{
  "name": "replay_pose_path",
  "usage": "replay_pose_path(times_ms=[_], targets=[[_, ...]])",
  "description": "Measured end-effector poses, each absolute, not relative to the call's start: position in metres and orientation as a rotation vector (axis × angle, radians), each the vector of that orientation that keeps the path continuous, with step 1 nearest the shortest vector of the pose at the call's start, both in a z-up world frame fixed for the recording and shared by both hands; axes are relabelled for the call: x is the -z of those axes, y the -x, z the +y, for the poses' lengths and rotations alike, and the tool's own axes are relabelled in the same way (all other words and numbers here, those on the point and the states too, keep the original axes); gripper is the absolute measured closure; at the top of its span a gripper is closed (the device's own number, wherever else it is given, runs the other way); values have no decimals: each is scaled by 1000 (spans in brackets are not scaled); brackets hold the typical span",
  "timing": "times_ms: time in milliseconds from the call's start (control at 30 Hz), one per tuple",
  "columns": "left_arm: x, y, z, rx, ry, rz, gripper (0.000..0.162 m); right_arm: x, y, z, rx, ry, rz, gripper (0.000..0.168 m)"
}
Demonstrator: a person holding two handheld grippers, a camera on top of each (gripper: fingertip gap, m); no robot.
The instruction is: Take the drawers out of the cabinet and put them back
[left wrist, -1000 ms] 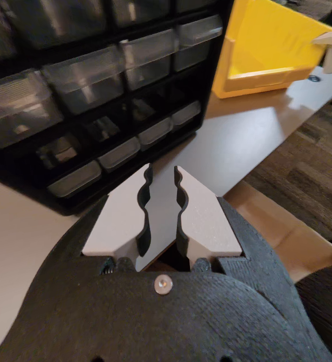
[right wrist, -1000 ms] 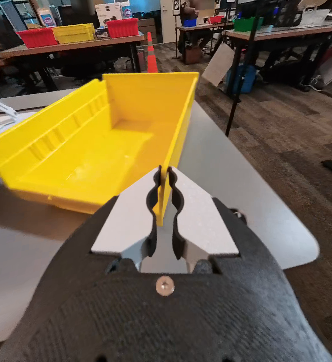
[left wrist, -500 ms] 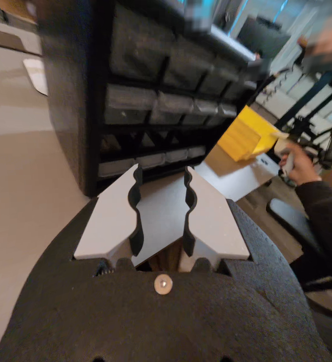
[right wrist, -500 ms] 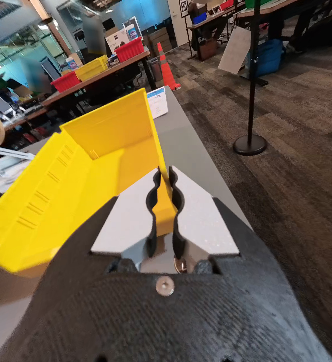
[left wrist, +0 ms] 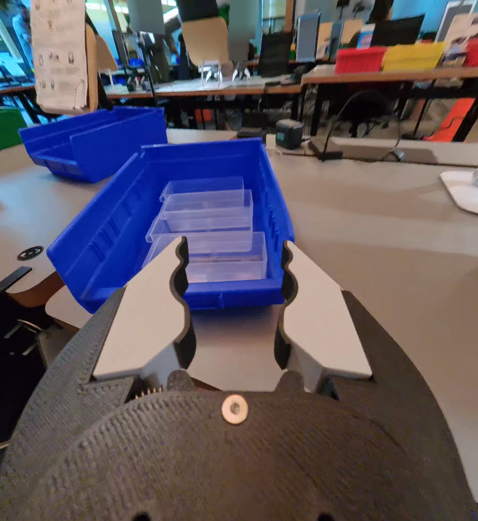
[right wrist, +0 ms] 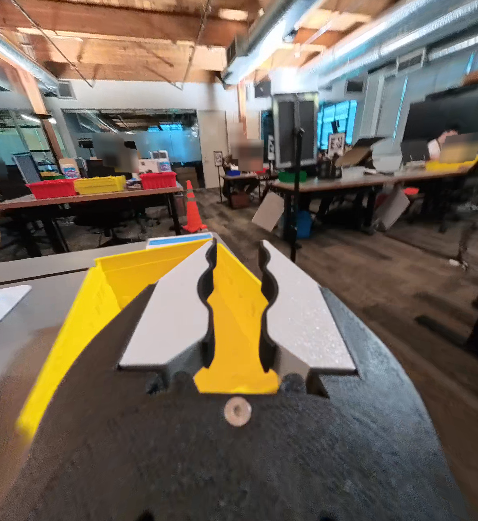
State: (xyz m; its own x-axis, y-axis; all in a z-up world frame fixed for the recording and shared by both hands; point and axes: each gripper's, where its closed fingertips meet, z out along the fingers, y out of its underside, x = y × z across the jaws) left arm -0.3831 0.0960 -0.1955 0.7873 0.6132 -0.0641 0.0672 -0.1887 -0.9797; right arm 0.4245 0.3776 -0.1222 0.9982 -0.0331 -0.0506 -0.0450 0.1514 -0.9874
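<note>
Several clear plastic drawers [left wrist: 209,214] lie stacked inside a blue bin [left wrist: 105,239] on the grey table. My left gripper [left wrist: 234,242] is open and empty, just in front of the bin's near end and pointing at the drawers. The cabinet is not in view. My right gripper [right wrist: 238,245] is open over a yellow bin [right wrist: 77,324]. The bin's right wall shows in the gap between the fingers, and I cannot tell whether they touch it.
A second blue bin [left wrist: 91,146] stands behind and left of the first. A white stand base [left wrist: 472,194] sits at the table's right. The table's front edge [left wrist: 20,282] drops off at the left. Floor and an orange cone [right wrist: 192,211] lie beyond the yellow bin. About 85 cm separates my left fingertips from my right.
My left gripper swung from the black cabinet to the blue bin of drawers and opened wider. My right gripper, shut on the yellow bin's wall before, has opened and tilted up.
</note>
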Motion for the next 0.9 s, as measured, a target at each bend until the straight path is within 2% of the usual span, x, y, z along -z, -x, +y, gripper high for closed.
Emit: replay_pose_path(times_ms=[133, 267, 333, 367, 400, 433, 500, 600, 900], targets=[[219, 377, 122, -341, 1784, -514, 99, 96, -334, 357, -155, 1303, -86, 143], [225, 359, 148, -281, 1811, -447, 102, 108, -246, 338, -404, 1322, -111, 142], [236, 369, 153, -387, 1865, -462, 114, 129, -204, 333, -571, 1408, -141, 134], [243, 373, 154, -427, 1896, -476, 125, 141, -187, 331, -614, 1451, -165, 132], [248, 377, 155, -459, 1924, -487, 146, 153, -176, 330, -624, 1495, -195, 130], [251, 377, 158, -462, 1947, -472, 159, 162, -167, 329, -609, 1536, -243, 128], [251, 377, 161, -479, 1950, -450, 160, 174, -163, 330, -512, 1586, -332, 128], [252, 374, 164, -504, 1965, -407, 159, 173, -174, 330, -432, 1561, -357, 136], [252, 350, 161, -452, 1978, -265, 160, 184, -168, 334, -586, 1620, -326, 138]])
